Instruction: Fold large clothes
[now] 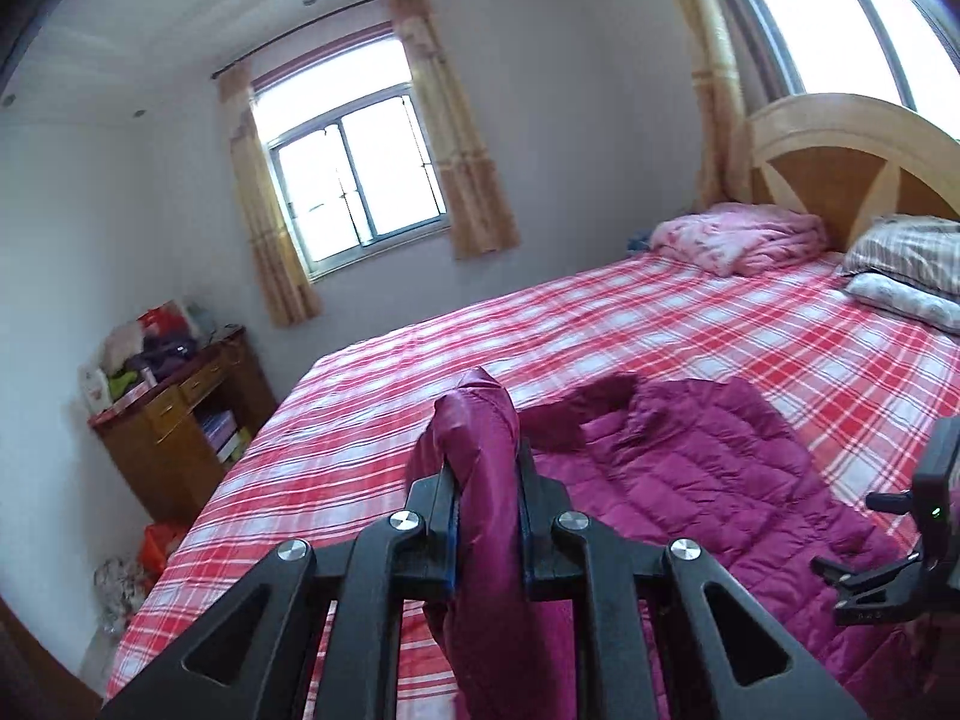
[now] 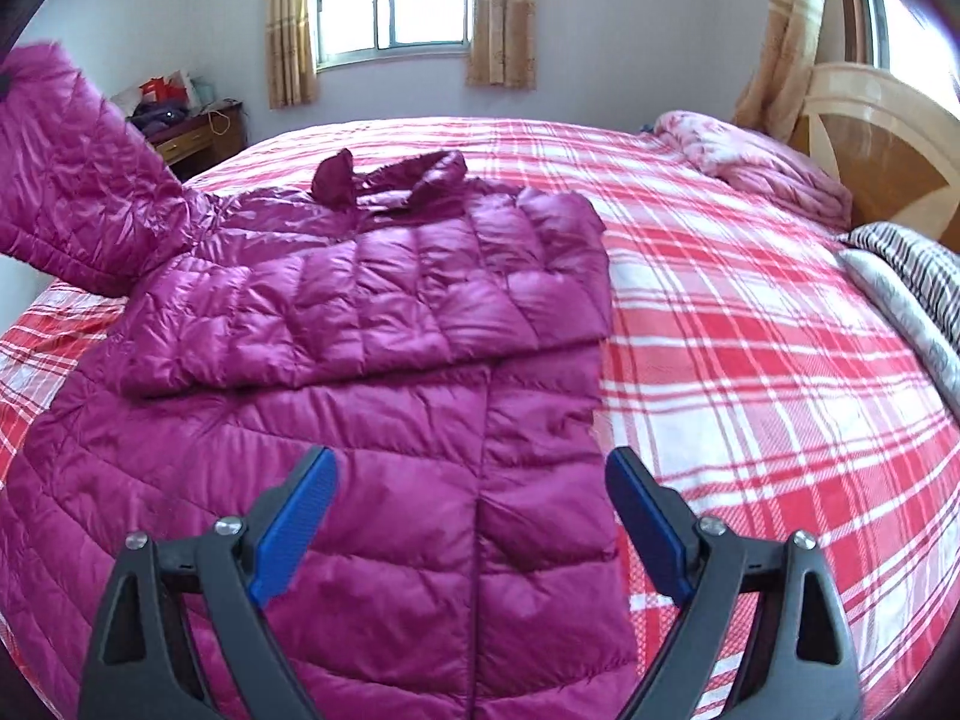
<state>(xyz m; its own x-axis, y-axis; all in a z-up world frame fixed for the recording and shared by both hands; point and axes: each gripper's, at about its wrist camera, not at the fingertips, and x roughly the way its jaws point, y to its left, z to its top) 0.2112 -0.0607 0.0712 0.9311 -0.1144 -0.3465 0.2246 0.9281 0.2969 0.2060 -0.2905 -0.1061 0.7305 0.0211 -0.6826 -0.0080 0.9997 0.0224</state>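
Jacket [image 2: 372, 360], magenta, quilted, spread on the bed [image 2: 750, 360]: one sleeve [image 2: 360, 306] already folded across the chest. Left claw [image 1: 487, 480] clamped on the other sleeve [image 1: 474, 420], lifted; right claw [image 2: 471, 516] apart over the hem. Second sleeve fold and body folds seemingly remain.

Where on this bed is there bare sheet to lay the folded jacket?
Bare plaid sheet lies between the jacket and the pink quilt and pillows by the headboard. A strip also runs beyond the collar toward the far window. The near left is crowded: the left tool holds a sleeve up; the right tool hovers open.
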